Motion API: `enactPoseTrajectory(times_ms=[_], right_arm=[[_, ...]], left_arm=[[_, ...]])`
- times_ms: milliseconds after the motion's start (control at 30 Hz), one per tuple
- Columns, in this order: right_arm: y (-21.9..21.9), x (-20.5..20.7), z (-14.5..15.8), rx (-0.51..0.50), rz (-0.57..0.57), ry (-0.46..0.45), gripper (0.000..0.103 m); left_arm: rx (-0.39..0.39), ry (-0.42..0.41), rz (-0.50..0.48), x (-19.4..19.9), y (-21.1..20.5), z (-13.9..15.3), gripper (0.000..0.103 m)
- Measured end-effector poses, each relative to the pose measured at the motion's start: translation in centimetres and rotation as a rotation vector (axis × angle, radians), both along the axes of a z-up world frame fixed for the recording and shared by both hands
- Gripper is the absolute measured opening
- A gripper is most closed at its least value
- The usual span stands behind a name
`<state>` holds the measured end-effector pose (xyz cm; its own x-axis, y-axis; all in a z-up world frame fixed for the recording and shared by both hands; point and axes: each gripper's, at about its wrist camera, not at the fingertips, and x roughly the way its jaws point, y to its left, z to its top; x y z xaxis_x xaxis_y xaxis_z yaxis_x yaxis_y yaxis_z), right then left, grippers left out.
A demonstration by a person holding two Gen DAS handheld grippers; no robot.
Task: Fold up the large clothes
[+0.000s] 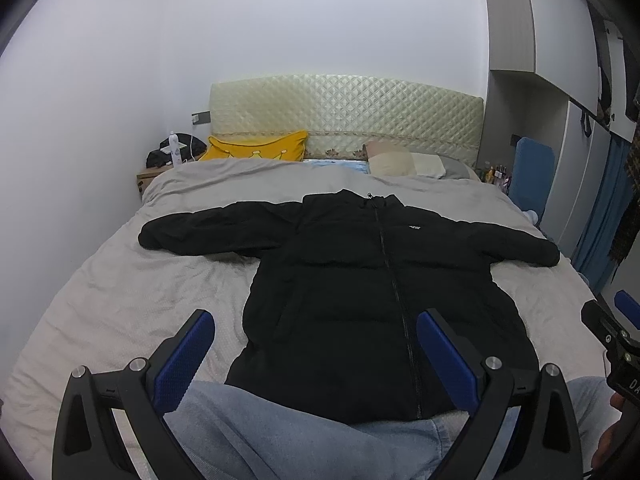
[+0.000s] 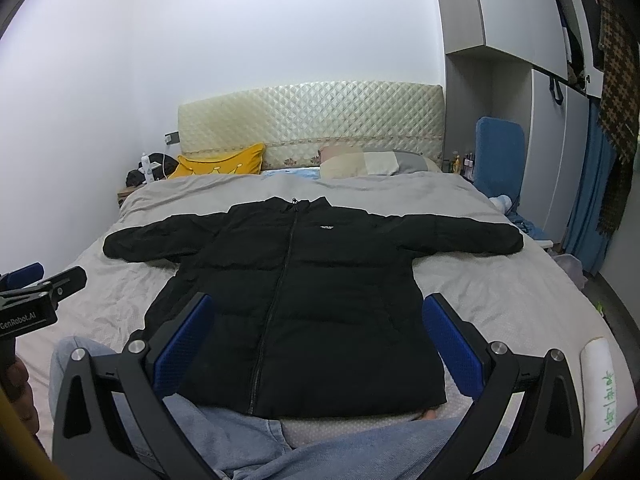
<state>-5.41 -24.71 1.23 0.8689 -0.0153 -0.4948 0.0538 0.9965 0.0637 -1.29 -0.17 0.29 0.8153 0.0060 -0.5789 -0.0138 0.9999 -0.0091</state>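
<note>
Your bed carries the jacket flat, front up, zipped, centred on the cover. Its collar points to the headboard, hem toward you, long axis down the bed; sleeves spread sideways. Nothing looks folded yet, so you're at the start. Left gripper and right gripper both hang spread, empty. Next, probably take a sleeve and bring it across the chest.

Black puffer jacket lies flat, zipped, front up on the grey bed, both sleeves spread sideways. Left gripper held above the hem, jaws wide apart, empty. Right gripper at the right edge, state unclear. Yellow pillow at the headboard.
</note>
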Motion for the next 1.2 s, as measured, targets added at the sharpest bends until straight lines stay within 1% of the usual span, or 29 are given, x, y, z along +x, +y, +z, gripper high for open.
enactPoseTrajectory(times_ms=[367, 500, 800, 1200], right_arm=[[0.2, -0.1, 0.0, -0.005, 0.009, 0.000, 0.103], [0.3, -0.2, 0.0, -0.007, 0.005, -0.001, 0.103], [0.1, -0.3, -0.1, -0.004, -0.011, 0.001, 0.103], [-0.1, 0.0, -0.2, -0.009, -0.013, 0.008, 0.103]], left_arm=[[0.001, 0.002, -0.001, 0.2, 0.0, 0.1, 0.102], [-0.013, 0.006, 0.006, -0.1, 0.3, 0.1, 0.102], [-0.013, 0.020, -0.014, 0.3, 0.5, 0.3, 0.102], [-0.011, 0.037, -0.004, 1.3, 0.1, 0.3, 0.102]])
